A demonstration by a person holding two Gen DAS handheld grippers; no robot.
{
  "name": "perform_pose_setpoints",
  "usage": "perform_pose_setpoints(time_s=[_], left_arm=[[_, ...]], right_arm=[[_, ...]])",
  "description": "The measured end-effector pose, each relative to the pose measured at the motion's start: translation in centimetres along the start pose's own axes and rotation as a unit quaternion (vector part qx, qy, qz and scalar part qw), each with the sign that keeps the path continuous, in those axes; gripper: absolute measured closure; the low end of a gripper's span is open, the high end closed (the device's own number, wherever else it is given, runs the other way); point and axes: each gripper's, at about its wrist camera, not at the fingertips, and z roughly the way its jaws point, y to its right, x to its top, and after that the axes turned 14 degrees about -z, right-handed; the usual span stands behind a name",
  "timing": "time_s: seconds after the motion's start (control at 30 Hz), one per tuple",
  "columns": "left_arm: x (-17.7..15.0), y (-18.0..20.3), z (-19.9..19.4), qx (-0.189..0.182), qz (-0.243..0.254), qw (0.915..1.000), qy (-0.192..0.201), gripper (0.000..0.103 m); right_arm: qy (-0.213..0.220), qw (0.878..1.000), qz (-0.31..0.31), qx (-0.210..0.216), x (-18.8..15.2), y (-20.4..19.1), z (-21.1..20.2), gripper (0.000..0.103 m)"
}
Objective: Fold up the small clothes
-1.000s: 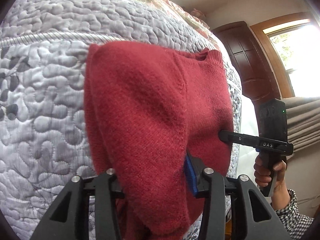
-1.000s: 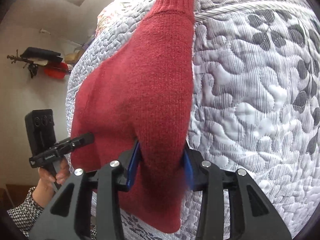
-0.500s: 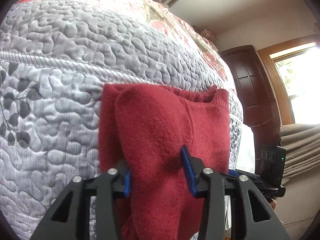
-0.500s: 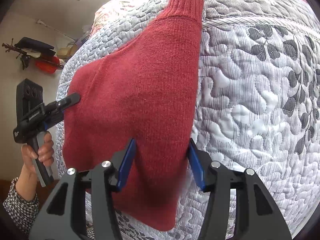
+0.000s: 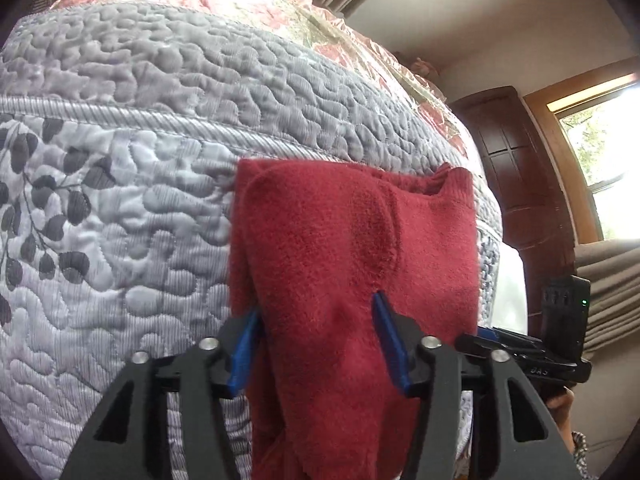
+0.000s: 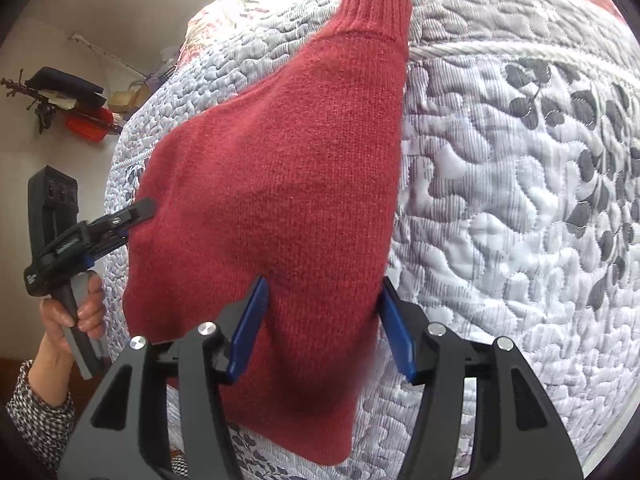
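Lying between spread fingers (image 6: 394, 334): red sweater (image 6: 280, 184).

Both hand-held grippers reach forward side by side, jaws spread wide. The left hand-held gripper (image 5: 316, 344) holds its blue-padded fingers (image 5: 244, 350) apart around a fold of red knit; seen from the right wrist camera, the same tool (image 6: 132, 216) is gripped by the handle in the person's left hand (image 6: 78, 312), a checked sleeve (image 6: 38, 404) at the wrist. The right hand-held gripper (image 6: 324, 324) likewise stands spread, its blue pads (image 6: 250, 328) flanking the cloth; from the left camera it shows low at right (image 5: 472, 340).
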Motion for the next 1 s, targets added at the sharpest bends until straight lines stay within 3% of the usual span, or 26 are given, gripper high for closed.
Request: perform_pose_setpoints(time_s=[0.07, 0.17, 0.27, 0.33, 0.47, 0.53, 0.57, 0.67, 0.73, 0.77, 0.83, 1.0], left_arm=[[-0.7, -0.4, -0.8, -0.007, 0.0, 0.9999, -0.013, 0.022], [-1.5, -1.7, -0.5, -0.025, -0.016, 0.9989, -0.035, 0.021], [-1.6, -2.9, 1.6, -0.02, -0.038, 0.9978, -0.05, 0.02], [-1.5, -4.0, 3.2, -0.021, -0.06, 0.9959, -0.064, 0.011], [-1.3, -4.5, 5.1, -0.056, -0.08, 0.9922, -0.077, 0.006], [-1.4, -3.6, 5.9, -0.077, -0.069, 0.9901, -0.095, 0.008], [-1.7, -3.1, 6.2, -0.084, -0.063, 0.9888, -0.106, 0.015], [-2.4, -2.0, 6.7, -0.059, -0.02, 0.9925, -0.105, 0.022], [-2.3, -2.4, 6.9, -0.065, -0.027, 0.9919, -0.106, 0.033], [-2.2, -2.6, 6.9, -0.078, -0.037, 0.9902, -0.11, 0.046], [-2.4, -2.2, 6.4, -0.077, -0.025, 0.9912, -0.104, 0.054], [-3.1, -0.9, 4.7, -0.079, -0.014, 0.9935, -0.08, 0.066]], right_arm=[[0.009, 1.0, -0.005, 0.002, -0.1, -0.3, -0.7, 0.043], [0.014, 1.0, -0.008, 0.006, -0.4, -0.5, -1.0, 0.042], [0.01, 1.0, -0.013, -0.001, -0.6, -0.8, -0.6, 0.042], [0.006, 1.0, -0.017, -0.007, -0.7, -1.0, -0.3, 0.041], [0.001, 1.0, -0.012, -0.005, -0.8, -0.9, 0.5, 0.04], [-0.001, 1.0, -0.006, 0.0, -1.1, -0.7, 0.8, 0.041], [0.0, 1.0, -0.002, 0.005, -1.2, -0.5, 0.9, 0.041], [0.0, 1.0, 0.008, 0.02, -1.6, -0.1, 1.1, 0.039], [-0.003, 1.0, 0.013, 0.025, -1.7, 0.1, 1.6, 0.037], [-0.004, 0.999, 0.017, 0.032, -1.6, 0.2, 2.0, 0.037], [-0.004, 0.998, 0.029, 0.05, -1.4, 0.5, 2.7, 0.038], [0.008, 0.996, 0.042, 0.079, -1.1, 0.6, 2.7, 0.066]])
